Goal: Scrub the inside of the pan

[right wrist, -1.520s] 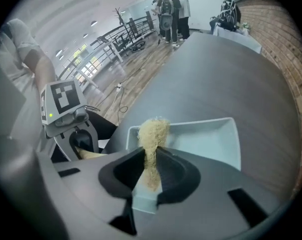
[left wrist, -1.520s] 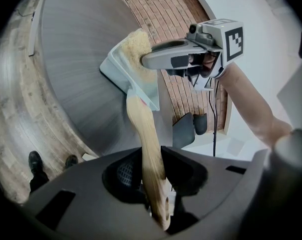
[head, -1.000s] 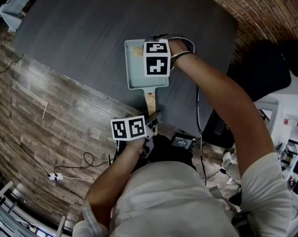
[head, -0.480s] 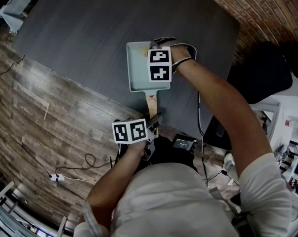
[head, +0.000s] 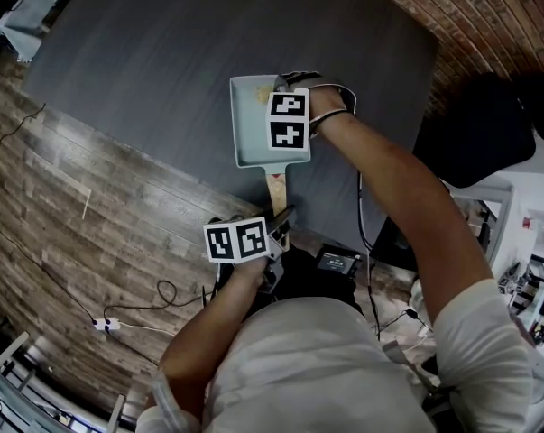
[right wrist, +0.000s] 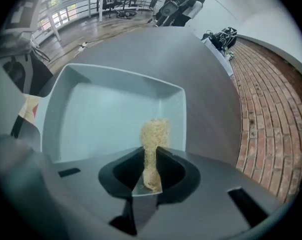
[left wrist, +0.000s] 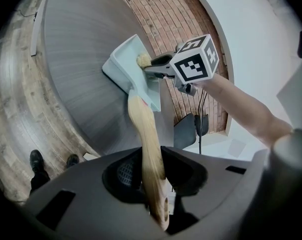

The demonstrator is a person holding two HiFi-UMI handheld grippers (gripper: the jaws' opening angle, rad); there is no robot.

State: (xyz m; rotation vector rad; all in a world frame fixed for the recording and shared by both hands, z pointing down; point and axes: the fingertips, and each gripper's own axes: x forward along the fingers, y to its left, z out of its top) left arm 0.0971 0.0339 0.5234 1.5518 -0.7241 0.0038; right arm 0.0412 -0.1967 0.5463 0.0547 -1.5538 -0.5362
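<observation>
**Item 1. Pale blue-green square pan [head: 250,126] with a light wooden handle [head: 275,190].** It sits on the near part of the dark grey worktop [head: 163,52]. The open side faces up. The handle points toward the person and ends close to the worktop's near edge. The inside is plain and pale, with low sloping walls.

**Item 2. Left gripper [head: 281,220], carrying a marker cube.** It is clamped on the outer end of the wooden handle. In the left gripper view the handle runs straight out between the two jaws, which press on it from both sides.

**Item 3. Right gripper [head: 281,86], carrying a marker cube.** It is angled steeply down over the pan's far right corner. Its jaws are closed on item 4.

**Item 4. Tan fibrous scrub pad [right wrist: 154,134].** It is pinched upright between the right jaws, with its frayed end sticking out past them. That end lies inside the pan, over the floor and just beside the right-hand wall. Whether it touches the metal cannot be told.

**Item 5. Surroundings.** A wood-plank floor [head: 91,224] lies on the person's side of the worktop, with black cables [head: 159,296] trailing across it. A red brick floor [head: 470,16] lies beyond the worktop's right corner.
</observation>
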